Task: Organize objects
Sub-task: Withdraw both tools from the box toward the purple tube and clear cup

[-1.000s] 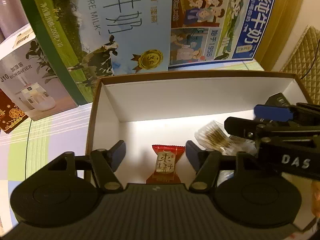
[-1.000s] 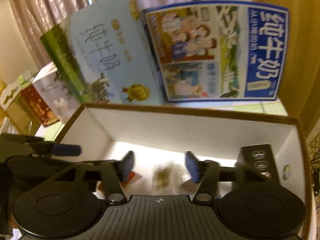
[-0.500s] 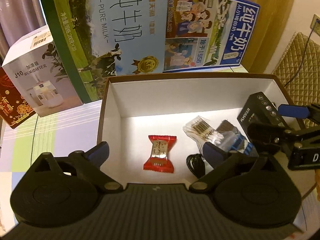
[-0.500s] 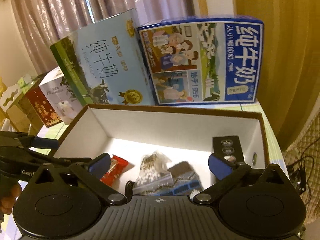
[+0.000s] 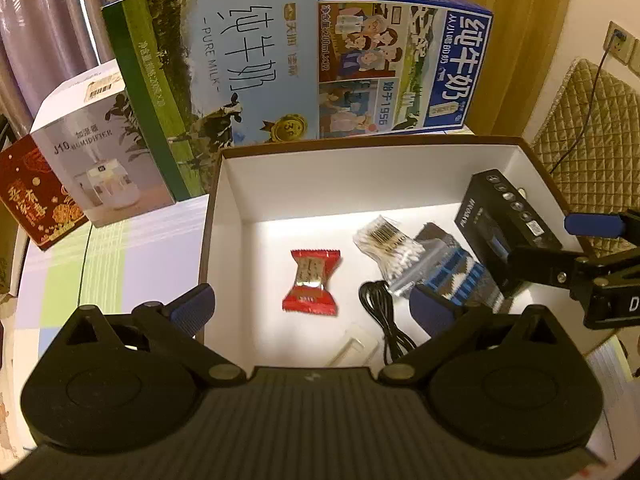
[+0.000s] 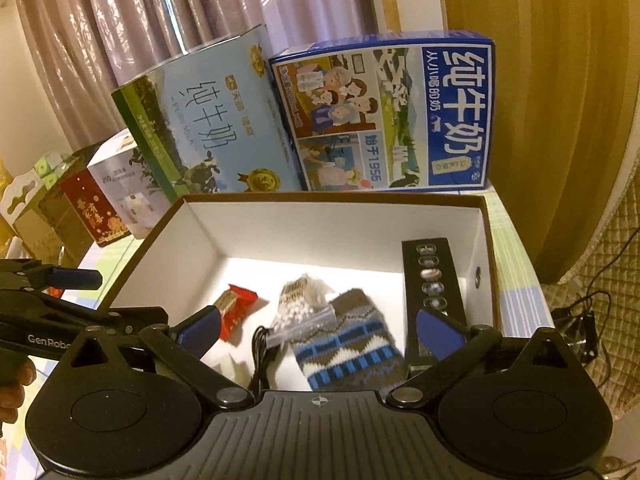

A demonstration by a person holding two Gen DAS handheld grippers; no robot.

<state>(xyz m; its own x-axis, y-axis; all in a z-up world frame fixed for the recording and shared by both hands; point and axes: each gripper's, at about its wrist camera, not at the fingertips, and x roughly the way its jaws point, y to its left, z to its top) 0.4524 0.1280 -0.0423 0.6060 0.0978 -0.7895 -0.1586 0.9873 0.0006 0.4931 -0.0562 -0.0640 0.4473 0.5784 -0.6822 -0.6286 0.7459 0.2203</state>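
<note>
Both grippers, left (image 5: 312, 308) and right (image 6: 318, 330), are being held wide open and empty above the white-lined brown cardboard box (image 5: 360, 148), where a red-wrapped candy (image 5: 311, 280) is lying apart from a striped knitted sock (image 6: 352, 344). The coiled black cable (image 5: 380, 312) could be snagged. Milk cartons are being backed by curtains on the checked desk (image 5: 120, 256).

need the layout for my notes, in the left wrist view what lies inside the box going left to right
red candy → black cable → bag of cotton swabs → knitted sock → black box
</note>
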